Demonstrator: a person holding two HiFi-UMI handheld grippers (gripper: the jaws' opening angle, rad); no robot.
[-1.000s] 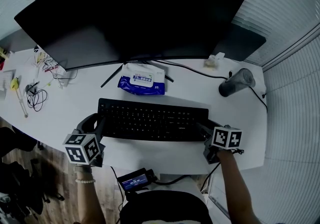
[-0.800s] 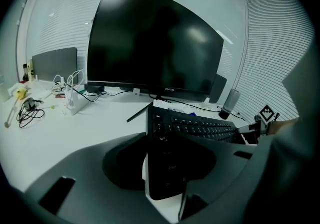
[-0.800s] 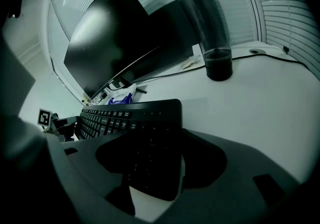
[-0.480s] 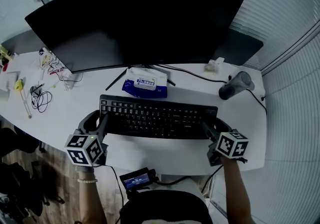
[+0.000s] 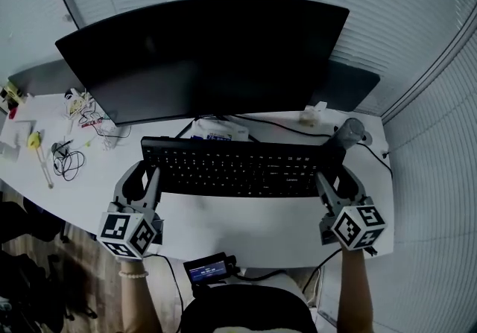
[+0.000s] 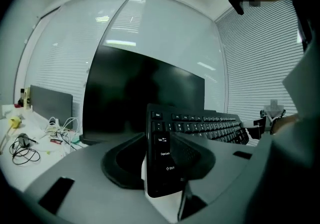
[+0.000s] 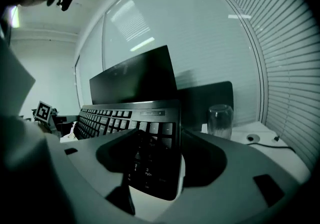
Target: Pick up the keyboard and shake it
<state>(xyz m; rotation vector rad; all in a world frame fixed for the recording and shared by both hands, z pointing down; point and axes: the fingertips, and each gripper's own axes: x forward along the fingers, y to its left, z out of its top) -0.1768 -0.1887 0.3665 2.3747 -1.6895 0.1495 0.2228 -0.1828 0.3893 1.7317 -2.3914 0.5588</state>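
A black keyboard [image 5: 238,167] hangs in the air above the white desk [image 5: 238,223], carried by its two short ends. My left gripper [image 5: 149,176] is shut on its left end; the jaws have just been closing a little further on it. In the left gripper view that end of the keyboard [image 6: 162,160] stands on edge between the jaws of the left gripper [image 6: 160,165]. At the other end my right gripper [image 5: 333,175] is shut on the keyboard. The number-pad end of the keyboard [image 7: 150,163] fills the gap in the right gripper [image 7: 155,165].
A wide black monitor [image 5: 201,56] stands just behind the keyboard. A blue pack of wipes [image 5: 216,129] peeks out under it. A glass tumbler [image 5: 344,132] lies at the back right. Tangled cables [image 5: 67,160] lie at the left. A small lit device [image 5: 205,270] sits at the front edge.
Both grippers have risen with the keyboard, which has left the desk and come up in front of the monitor's foot. It now covers most of the wipes pack.
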